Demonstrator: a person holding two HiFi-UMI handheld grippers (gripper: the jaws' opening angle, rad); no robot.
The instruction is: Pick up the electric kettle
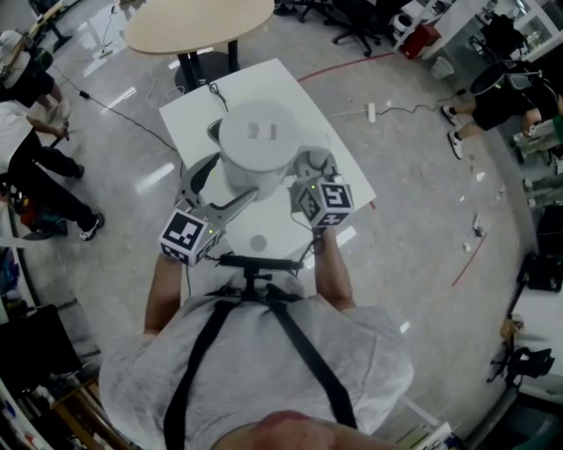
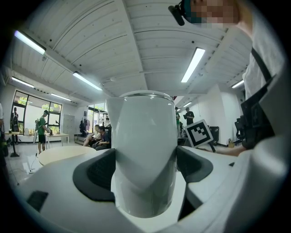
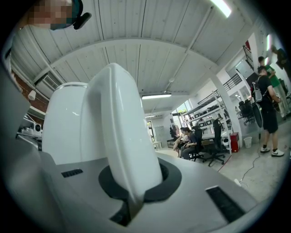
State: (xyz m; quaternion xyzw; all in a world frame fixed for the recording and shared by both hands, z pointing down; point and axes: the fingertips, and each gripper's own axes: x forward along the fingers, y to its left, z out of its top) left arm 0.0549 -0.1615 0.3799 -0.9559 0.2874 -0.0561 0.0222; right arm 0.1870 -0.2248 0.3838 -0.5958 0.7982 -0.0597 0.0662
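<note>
The white electric kettle (image 1: pixel 255 145) is over the small white table (image 1: pixel 290 83), right in front of the person, with both grippers on it. My left gripper (image 1: pixel 224 186) reaches in from the lower left, and its dark pads (image 2: pixel 100 170) press on the two sides of the kettle's body (image 2: pixel 143 150). My right gripper (image 1: pixel 312 167) comes from the right and is shut on the kettle's curved white handle (image 3: pixel 120 136). The body (image 3: pixel 68 123) stands just behind the handle. I cannot tell whether the kettle's bottom touches the table.
A round wooden table (image 1: pixel 198 26) stands beyond the white one. Cables and a power strip (image 1: pixel 371 112) lie on the shiny floor. People stand at the far left (image 1: pixel 26 132) and the upper right (image 1: pixel 497 97). Office chairs (image 1: pixel 352 22) are at the back.
</note>
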